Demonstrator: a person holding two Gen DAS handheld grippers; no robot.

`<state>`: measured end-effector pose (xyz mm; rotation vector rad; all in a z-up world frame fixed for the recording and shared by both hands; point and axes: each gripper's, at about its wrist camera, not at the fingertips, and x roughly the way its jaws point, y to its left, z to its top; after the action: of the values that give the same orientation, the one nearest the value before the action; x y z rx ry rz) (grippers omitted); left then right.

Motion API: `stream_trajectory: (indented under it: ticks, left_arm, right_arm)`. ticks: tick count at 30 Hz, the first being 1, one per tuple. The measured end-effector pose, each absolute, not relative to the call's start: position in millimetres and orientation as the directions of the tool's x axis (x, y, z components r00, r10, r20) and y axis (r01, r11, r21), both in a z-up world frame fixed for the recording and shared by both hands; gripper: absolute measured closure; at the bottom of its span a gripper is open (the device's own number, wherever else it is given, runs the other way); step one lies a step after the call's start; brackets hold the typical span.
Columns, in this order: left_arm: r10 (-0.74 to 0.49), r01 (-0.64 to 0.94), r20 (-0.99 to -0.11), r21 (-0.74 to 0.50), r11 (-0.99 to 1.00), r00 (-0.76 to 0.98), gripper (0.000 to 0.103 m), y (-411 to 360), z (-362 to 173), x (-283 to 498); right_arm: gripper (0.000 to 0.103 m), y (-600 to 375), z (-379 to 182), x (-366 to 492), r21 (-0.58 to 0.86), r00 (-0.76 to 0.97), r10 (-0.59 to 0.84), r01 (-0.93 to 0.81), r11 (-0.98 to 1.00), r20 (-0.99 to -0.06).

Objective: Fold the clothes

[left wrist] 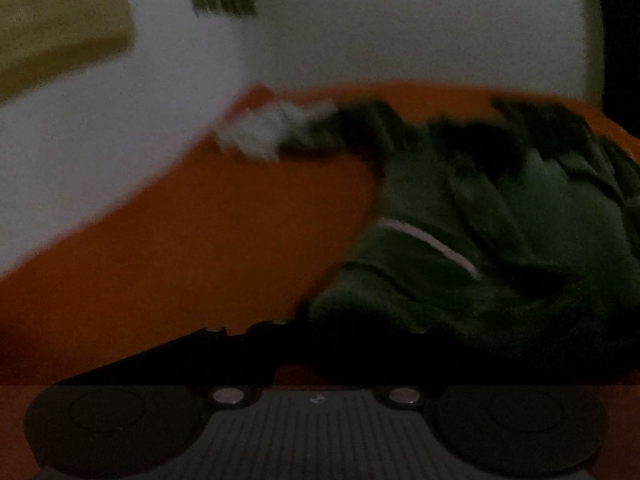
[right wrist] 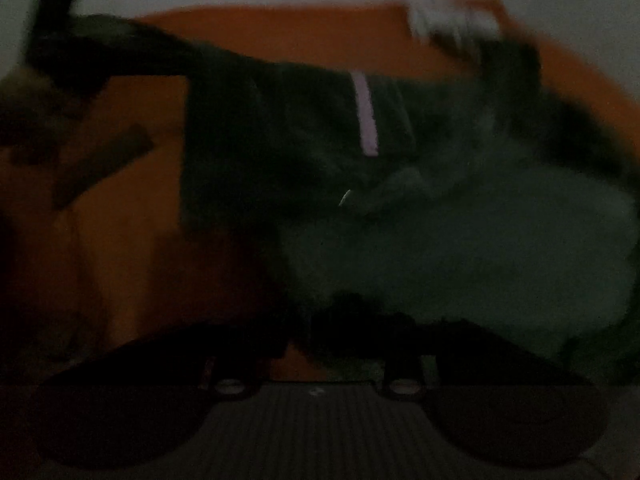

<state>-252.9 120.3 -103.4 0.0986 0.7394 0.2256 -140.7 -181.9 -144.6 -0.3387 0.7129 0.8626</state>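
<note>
We see a dark green garment [left wrist: 500, 248] lying crumpled on the orange counter [left wrist: 200, 232], a white stripe [left wrist: 432, 244] running across it. A white cloth [left wrist: 264, 132] lies at the counter's far edge, touching the garment's end. Both views are dim and blurred. Our left tongs [left wrist: 248, 330] sit low at the garment's near edge; our right tongs [right wrist: 304, 340] do likewise. Whether either pair is spread or pinching, we cannot tell.

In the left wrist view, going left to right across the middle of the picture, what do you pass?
White wall → bare orange surface → crumpled white cloth → dark green garment with its white stripe.
</note>
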Motion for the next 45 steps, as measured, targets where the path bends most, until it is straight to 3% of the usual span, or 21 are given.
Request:
stream_trajectory:
  ticks: [3,6,8,9,13,16,21,28,31,35,37,39,42,44,45]
  left_arm:
    - [0.238,-0.161,-0.664,0.177,0.971,0.708,0.095,119,-101,-264]
    - [0.247,-0.156,-0.656,0.196,0.968,0.713,0.066,117,-87,-278]
    - [0.256,-0.151,-0.640,0.215,0.965,0.725,0.063,112,-78,-283]
    - [0.256,-0.144,-0.632,0.224,0.964,0.732,0.063,109,-74,-284]
    - [0.239,-0.116,-0.617,0.234,0.965,0.750,0.063,99,-75,-269]
    - [0.251,-0.118,-0.611,0.250,0.961,0.751,0.063,95,-82,-260]
    - [0.317,-0.210,-0.657,0.238,0.948,0.685,0.062,106,-105,-269]
    - [0.357,-0.317,-0.660,0.186,0.930,0.661,0.061,105,-116,-284]
    - [0.344,-0.350,-0.640,0.124,0.929,0.687,0.053,100,-117,-286]
    - [0.241,-0.354,-0.645,-0.049,0.934,0.725,0.053,97,-114,-288]
    - [0.231,-0.338,-0.630,-0.053,0.940,0.741,0.050,90,-112,-286]
    - [0.218,-0.323,-0.618,-0.062,0.944,0.756,0.043,86,-109,-283]
    - [0.168,-0.276,-0.604,-0.090,0.957,0.779,0.043,84,-105,-270]
    - [0.155,-0.242,-0.577,-0.076,0.967,0.802,0.042,82,-99,-261]
    - [0.152,-0.229,-0.570,-0.067,0.971,0.808,0.041,83,-98,-255]
  right_arm:
    - [0.067,-200,-151,-132,0.083,0.448,0.563,-0.727,0.681,-0.695]
    - [0.038,-219,-157,-123,0.158,0.452,0.555,-0.658,0.736,-0.698]
    - [0.031,-231,-161,-117,0.207,0.455,0.549,-0.607,0.767,-0.701]
    - [0.031,-243,-164,-115,0.211,0.476,0.526,-0.568,0.796,-0.704]
    - [0.032,-321,-193,-117,-0.019,0.686,0.169,-0.257,0.966,-0.708]
    - [0.034,-346,-223,-118,-0.085,0.701,0.057,-0.167,0.982,-0.711]
    - [0.034,-350,-252,-111,-0.003,0.778,0.073,-0.096,0.995,-0.625]
    - [0.034,-349,-240,-112,0.225,0.863,0.123,-0.011,0.974,-0.490]
    - [0.032,-354,-231,-128,0.245,0.838,0.102,0.039,0.969,-0.536]
    - [0.032,-349,-221,-133,0.239,0.791,0.092,0.071,0.968,-0.605]
    - [0.024,-346,-215,-141,0.207,0.800,0.073,0.065,0.976,-0.596]
    - [0.024,-341,-214,-144,0.167,0.799,0.048,0.066,0.984,-0.600]
    - [0.024,-334,-219,-142,0.112,0.790,0.027,0.053,0.992,-0.612]
    - [0.028,-326,-227,-136,0.037,0.763,-0.012,0.047,0.998,-0.646]
    - [0.036,-323,-230,-135,0.020,0.758,-0.017,0.040,0.999,-0.652]
